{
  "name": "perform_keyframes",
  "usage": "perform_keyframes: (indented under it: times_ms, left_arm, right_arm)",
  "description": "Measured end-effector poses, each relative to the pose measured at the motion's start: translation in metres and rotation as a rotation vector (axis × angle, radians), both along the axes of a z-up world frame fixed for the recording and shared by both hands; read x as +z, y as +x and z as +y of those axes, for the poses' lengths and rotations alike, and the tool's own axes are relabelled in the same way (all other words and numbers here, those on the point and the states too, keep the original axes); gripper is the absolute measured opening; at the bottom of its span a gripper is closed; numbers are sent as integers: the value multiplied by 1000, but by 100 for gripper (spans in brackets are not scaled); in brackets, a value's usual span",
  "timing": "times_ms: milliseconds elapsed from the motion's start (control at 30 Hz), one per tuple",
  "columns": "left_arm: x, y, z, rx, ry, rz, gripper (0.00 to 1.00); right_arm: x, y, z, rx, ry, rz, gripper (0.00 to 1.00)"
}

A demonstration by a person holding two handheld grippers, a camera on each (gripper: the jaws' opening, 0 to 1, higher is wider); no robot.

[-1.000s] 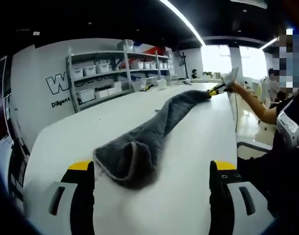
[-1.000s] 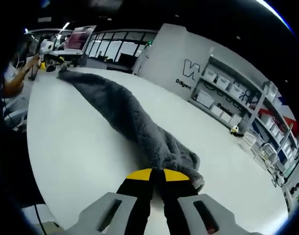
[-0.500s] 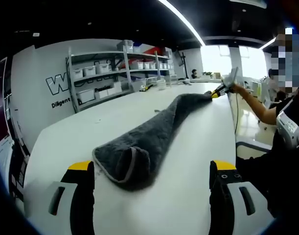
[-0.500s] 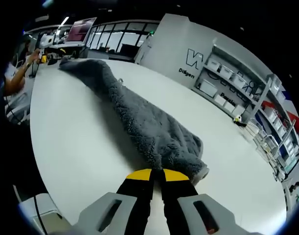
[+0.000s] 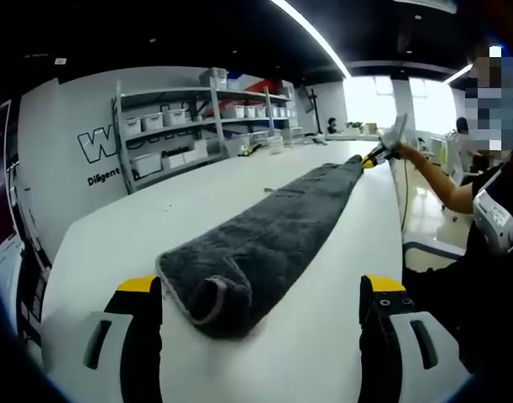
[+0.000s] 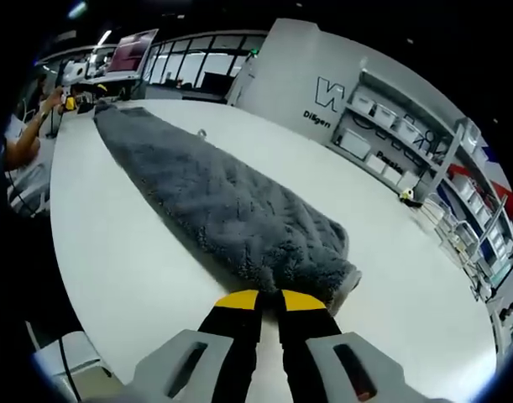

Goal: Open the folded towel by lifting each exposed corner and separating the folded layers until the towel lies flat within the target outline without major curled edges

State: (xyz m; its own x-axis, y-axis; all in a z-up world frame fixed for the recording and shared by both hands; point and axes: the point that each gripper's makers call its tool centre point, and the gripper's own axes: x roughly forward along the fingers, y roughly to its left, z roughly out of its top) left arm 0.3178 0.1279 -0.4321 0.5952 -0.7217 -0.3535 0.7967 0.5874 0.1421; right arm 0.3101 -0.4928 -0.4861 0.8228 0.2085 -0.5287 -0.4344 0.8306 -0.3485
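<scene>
Towel (image 5: pixel 264 243) is seen in the left gripper view as a long grey strip on the white table (image 5: pixel 113 243), running away from the left gripper (image 5: pixel 260 323) towards the far right gripper (image 5: pixel 372 156). Half a second ago its middle was humped and bunched narrow; now it is spread wider and laid almost flat along the table. The end nearest the left gripper is curled into a small roll with a pale hem showing, and it lies between the jaws, which are held wide apart and touch nothing. Shelves (image 5: pixel 197 126) stand beyond the table, on the towel's left. In the right gripper view the towel (image 6: pixel 214 201) is likewise broader and flatter than before, stretching from the right gripper (image 6: pixel 270 302) towards the left gripper (image 6: pixel 71 101) at the table's far end. The yellow-tipped jaws are closed together at the towel's near edge, and are judged to be pinching that edge, though the contact itself is hidden behind the tips. A thick folded lip is seen on the towel's near end. The pull is judged to have opened the length, while the layers remain to be separated and the curled end flattened; no target outline can be made out.
</scene>
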Motion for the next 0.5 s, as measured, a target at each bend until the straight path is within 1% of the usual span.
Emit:
perform_keyframes:
  times_ms: [100, 167, 267, 400, 500]
  left_arm:
    - [-1, 0, 0, 3, -1, 2, 96]
    - [-1, -1, 0, 6, -2, 3, 96]
    - [-2, -1, 1, 8, -5, 4, 96]
    - [-3, -1, 2, 11, -6, 6, 96]
    - [-3, -1, 3, 16, -9, 7, 96]
  right_arm:
    - [0, 0, 0, 0, 6, 2, 4]
    - [0, -1, 0, -4, 14, 9, 7]
    - [1, -3, 1, -15, 36, 21, 17]
    - [6, -4, -1, -26, 51, 8, 20]
    - [13, -6, -1, -41, 93, 0, 30]
